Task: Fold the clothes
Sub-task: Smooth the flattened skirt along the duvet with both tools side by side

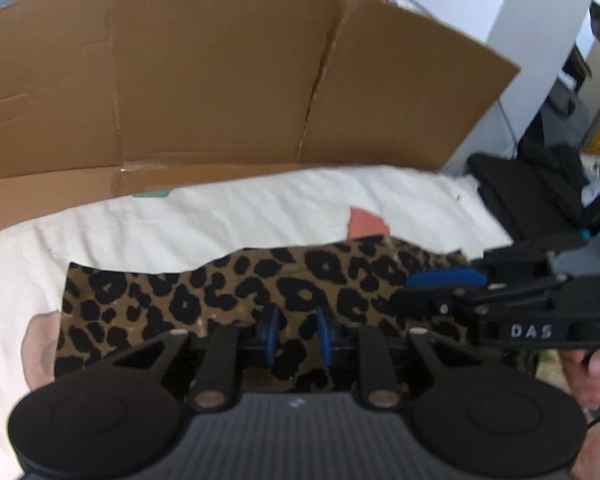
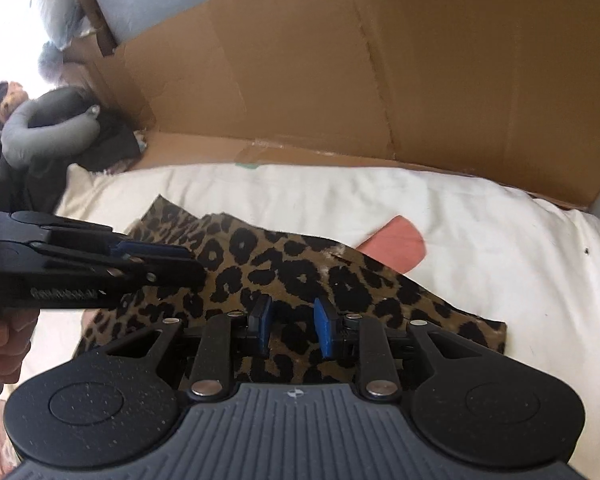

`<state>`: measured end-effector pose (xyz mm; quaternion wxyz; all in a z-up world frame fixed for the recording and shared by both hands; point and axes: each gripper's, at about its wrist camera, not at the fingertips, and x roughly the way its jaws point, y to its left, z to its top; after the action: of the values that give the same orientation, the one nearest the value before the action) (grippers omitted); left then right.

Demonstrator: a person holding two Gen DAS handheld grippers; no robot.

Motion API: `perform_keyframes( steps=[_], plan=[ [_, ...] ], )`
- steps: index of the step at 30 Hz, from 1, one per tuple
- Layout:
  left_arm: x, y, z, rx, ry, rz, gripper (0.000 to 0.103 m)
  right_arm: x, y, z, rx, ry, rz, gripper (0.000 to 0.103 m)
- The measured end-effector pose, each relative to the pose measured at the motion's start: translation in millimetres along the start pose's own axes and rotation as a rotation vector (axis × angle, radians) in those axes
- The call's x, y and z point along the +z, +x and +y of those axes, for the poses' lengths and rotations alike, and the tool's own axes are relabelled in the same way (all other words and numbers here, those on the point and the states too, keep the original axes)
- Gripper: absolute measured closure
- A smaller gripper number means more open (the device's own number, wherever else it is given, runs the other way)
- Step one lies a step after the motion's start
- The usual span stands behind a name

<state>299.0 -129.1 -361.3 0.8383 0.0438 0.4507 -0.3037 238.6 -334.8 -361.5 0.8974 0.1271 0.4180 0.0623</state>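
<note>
One leopard-print garment (brown, black spots), lying flat, white sheet.

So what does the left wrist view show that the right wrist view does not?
Only the left wrist view shows the right tool from its side and dark clothes off the bed. Only the right wrist view shows the left tool from its side and a grey neck pillow. Both show the leopard-print garment on the white sheet and the cardboard behind.
</note>
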Motion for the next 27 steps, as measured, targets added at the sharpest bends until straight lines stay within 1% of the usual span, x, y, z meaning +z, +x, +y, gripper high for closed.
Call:
perform_keyframes(
  steps=[2,4,7,9,13,15,17,20,22,24,27],
  plan=[
    [0.8,3.6,0.8,0.004,0.000,0.005,0.082,1.2,3.8,-3.2,0.010,0.015,0.000,0.079],
    [1.5,5.4,0.7,0.007,0.005,0.005,0.082,3.5,6.8,-5.0,0.004,0.016,0.001,0.085],
    [5.1,6.1,-0.1,0.010,0.002,-0.001,0.082,8.4,12.2,-7.5,-0.006,0.016,-0.001,0.088],
    [8.2,7.4,-1.4,0.017,0.002,-0.012,0.082,12.6,16.4,-7.9,-0.018,0.020,-0.005,0.089],
    [15.6,15.7,2.5,0.025,-0.031,-0.015,0.083,19.7,24.1,-7.1,-0.044,0.013,-0.007,0.089],
    [17.2,21.7,6.2,0.022,-0.052,-0.004,0.083,21.2,29.5,-7.1,-0.053,0.004,0.006,0.090],
    [14.0,24.2,7.1,0.019,-0.048,-0.003,0.083,20.4,34.9,-7.1,-0.061,-0.006,0.024,0.090],
    [9.5,27.4,9.4,0.012,-0.048,-0.006,0.083,14.5,37.8,-7.1,-0.058,-0.029,0.019,0.090],
    [7.9,28.5,12.9,0.000,-0.068,-0.010,0.083,9.3,38.0,-8.4,-0.049,-0.042,0.003,0.090],
    [6.3,29.6,16.3,-0.012,-0.087,-0.014,0.083,4.8,37.9,-14.5,-0.025,-0.014,-0.011,0.091],
    [5.7,29.4,11.8,0.006,-0.065,-0.022,0.083,0.9,37.5,-15.2,-0.016,-0.022,-0.023,0.091]
  ],
)
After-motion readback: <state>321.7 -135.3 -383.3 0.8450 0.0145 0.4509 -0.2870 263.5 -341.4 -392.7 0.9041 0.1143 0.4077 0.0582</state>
